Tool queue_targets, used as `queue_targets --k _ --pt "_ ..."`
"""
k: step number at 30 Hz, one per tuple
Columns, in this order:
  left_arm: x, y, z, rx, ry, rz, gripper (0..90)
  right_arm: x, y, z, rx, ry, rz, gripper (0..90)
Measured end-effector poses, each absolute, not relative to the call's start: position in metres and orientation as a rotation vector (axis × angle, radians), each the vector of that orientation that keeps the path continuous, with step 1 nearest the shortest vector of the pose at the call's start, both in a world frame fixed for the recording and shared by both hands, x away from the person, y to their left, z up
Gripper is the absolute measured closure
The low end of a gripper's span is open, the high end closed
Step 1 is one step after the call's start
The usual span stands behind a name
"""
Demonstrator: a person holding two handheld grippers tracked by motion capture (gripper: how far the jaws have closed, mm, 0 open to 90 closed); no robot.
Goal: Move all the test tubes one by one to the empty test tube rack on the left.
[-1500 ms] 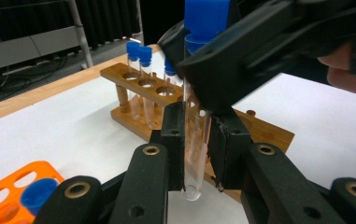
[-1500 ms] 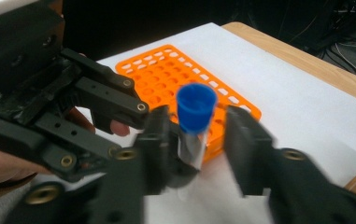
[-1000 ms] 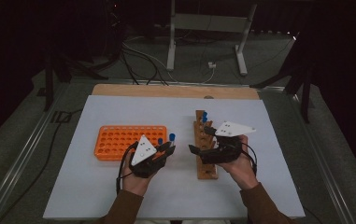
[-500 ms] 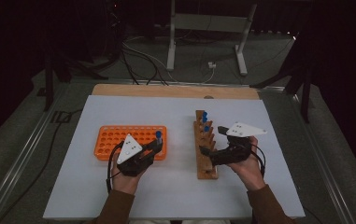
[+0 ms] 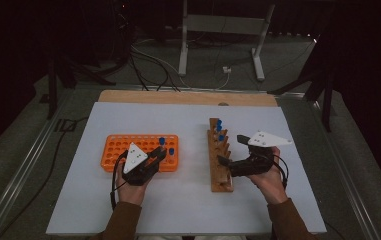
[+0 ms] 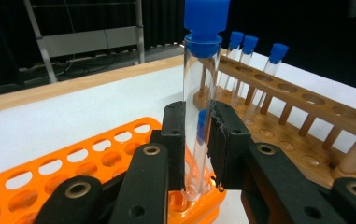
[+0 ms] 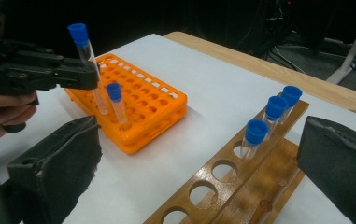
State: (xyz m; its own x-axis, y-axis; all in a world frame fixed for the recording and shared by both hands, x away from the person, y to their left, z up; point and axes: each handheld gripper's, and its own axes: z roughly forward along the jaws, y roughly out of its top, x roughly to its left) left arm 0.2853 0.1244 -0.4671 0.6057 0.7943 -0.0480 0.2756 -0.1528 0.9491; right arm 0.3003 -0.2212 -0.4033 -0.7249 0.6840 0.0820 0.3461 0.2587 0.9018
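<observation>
on the left of the white bench (image 5: 188, 210) sits the orange rack (image 5: 115, 150), and the left tongs (image 5: 159, 154) hang over its near right corner, clamped tight on a clear blue-capped tube (image 6: 202, 98). the tube stands upright, long axis straight up and down, its foot just at or inside a corner hole of the rack, close beside a second capped tube (image 7: 116, 103) already seated there. so what the coming move turns on is straight below the left tongs: the hole lies directly along the tube's own axis, and a plain downward push should seat it. further right stands the wooden rack (image 5: 220, 165) with three blue-capped tubes (image 7: 274, 112) at its far end and bare holes nearer. the right tongs (image 5: 230, 151), jaws spread wide and having just finished opening, hold nothing and straddle the wooden rack's near end, well apart from the orange rack; the left hand is plainly the nearer one.
</observation>
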Motion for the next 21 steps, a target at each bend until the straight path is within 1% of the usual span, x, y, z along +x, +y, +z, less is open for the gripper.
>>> queue_targets --k 16,21 --pt "0.297 0.122 -0.493 1.769 0.955 0.557 78.2 0.299 -0.219 -0.404 0.927 2.223 1.457 0.0" --pt "0.298 0.118 -0.499 1.832 0.963 0.557 78.2 0.299 -0.220 -0.404 0.923 2.224 1.461 0.0"
